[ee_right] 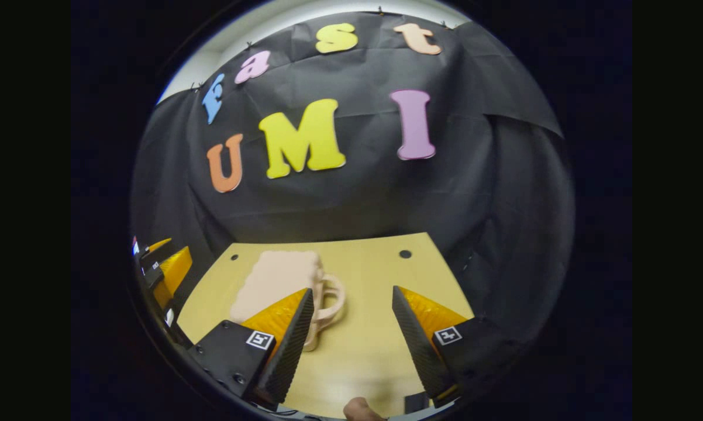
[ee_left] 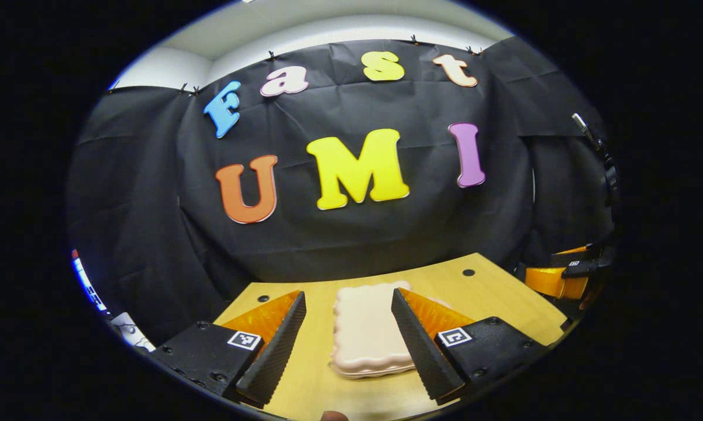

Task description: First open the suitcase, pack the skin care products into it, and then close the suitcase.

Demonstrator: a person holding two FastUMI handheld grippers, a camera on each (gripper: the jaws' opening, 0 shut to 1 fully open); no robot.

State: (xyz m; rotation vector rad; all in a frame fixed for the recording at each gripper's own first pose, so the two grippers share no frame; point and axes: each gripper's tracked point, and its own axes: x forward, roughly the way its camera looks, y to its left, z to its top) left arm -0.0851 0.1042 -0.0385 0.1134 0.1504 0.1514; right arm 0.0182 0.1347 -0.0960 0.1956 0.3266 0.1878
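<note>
Closed, scallop-edged pale pink suitcase [ee_left: 366, 330] with looped handle [ee_right: 330, 304] flat on wooden table [ee_right: 375, 275]; left gripper [ee_left: 347, 345] spread astride it, right gripper [ee_right: 351, 345] spread beside handle

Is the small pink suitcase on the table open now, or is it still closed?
Closed. The suitcase lies flat on the table, its two shells together, nothing of its inside showing; its handle sticks out sideways.

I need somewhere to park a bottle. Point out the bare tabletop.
Bare wood lies right of the closed pale pink scalloped plastic suitcase, beyond its looped handle, out to the yellow wooden table edge. The right gripper hovers open there.
</note>
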